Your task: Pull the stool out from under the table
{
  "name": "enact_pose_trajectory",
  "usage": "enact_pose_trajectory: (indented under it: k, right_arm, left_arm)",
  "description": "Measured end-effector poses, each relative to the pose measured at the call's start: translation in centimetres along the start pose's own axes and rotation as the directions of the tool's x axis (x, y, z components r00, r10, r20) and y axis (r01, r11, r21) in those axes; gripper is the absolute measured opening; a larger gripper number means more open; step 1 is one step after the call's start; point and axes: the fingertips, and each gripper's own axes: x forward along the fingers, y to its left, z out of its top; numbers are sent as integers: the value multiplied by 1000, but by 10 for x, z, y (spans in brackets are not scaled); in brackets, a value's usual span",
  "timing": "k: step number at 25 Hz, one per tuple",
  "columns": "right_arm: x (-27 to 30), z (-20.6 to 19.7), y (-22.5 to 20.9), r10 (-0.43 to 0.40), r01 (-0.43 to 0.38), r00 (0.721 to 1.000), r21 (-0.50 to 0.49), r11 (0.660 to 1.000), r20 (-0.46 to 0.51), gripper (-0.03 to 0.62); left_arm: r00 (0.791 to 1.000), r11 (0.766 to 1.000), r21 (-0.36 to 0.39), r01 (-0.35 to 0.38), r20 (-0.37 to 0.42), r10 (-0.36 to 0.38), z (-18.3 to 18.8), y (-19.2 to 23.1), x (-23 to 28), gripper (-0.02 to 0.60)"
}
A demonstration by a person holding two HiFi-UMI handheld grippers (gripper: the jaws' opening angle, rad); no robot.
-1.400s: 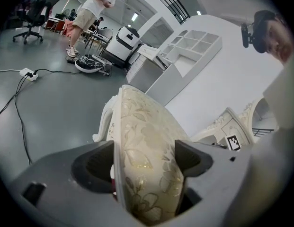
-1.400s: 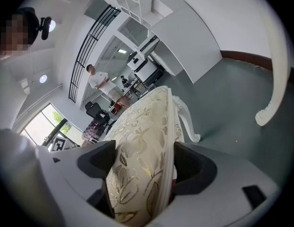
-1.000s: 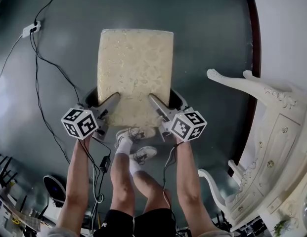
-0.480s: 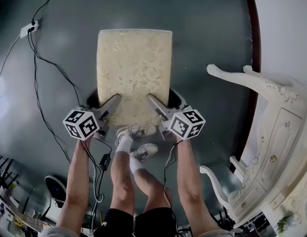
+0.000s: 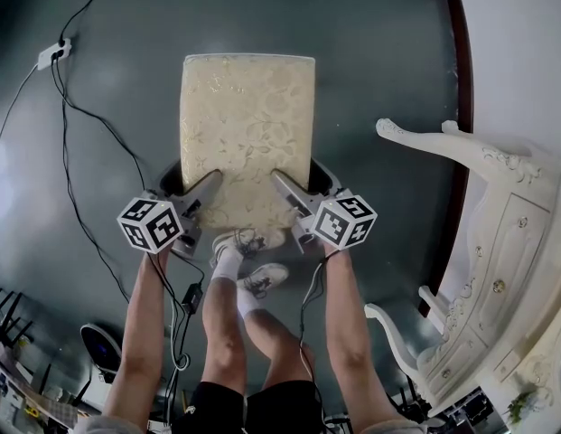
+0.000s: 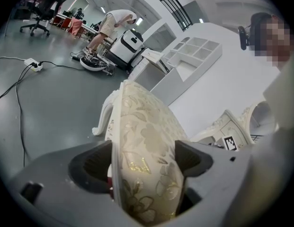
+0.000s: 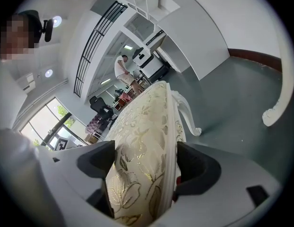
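Observation:
The stool (image 5: 247,134) has a cream, gold-flowered seat and white carved legs. It stands on the grey floor, left of the ornate white table (image 5: 501,233) and out in the open. In the head view my left gripper (image 5: 208,183) holds the seat's near left corner. My right gripper (image 5: 282,183) holds the near right corner. The left gripper view shows the seat edge (image 6: 144,145) pressed between the left gripper's (image 6: 147,157) dark pads. In the right gripper view the cushion (image 7: 144,141) is clamped the same way in the right gripper (image 7: 146,157).
Black cables (image 5: 90,125) run over the floor on the left from a white power strip (image 5: 52,52). The person's feet (image 5: 248,260) stand just behind the stool's near edge. The table's curved leg (image 5: 425,141) reaches out at the right. A person (image 6: 111,25) bends over far behind.

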Motion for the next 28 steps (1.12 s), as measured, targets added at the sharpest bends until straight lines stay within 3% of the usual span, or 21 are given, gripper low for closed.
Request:
enact_pose_trajectory:
  k: [9,16,21,28]
  right_arm:
    - [-6,5,-5,-63,63,998,5,998,-3,402]
    - [-27,26,6,-102,102,995,-34,994,-3,400]
    - [-52,57,26,-140,142,989,-57,988,42,400]
    - [-111,115,70,-177,192,974,-99,976,141,400]
  left_arm:
    - [999,998,43,-52,-3,53,15,9,-14,403]
    - [997,992,110,-64,-29,68,36,-10,-28,403]
    - [999,984,175,-45,-22,49,62,-51,-36,403]
    - [999,947,321,30,5,-33,123,-145,-48,402]
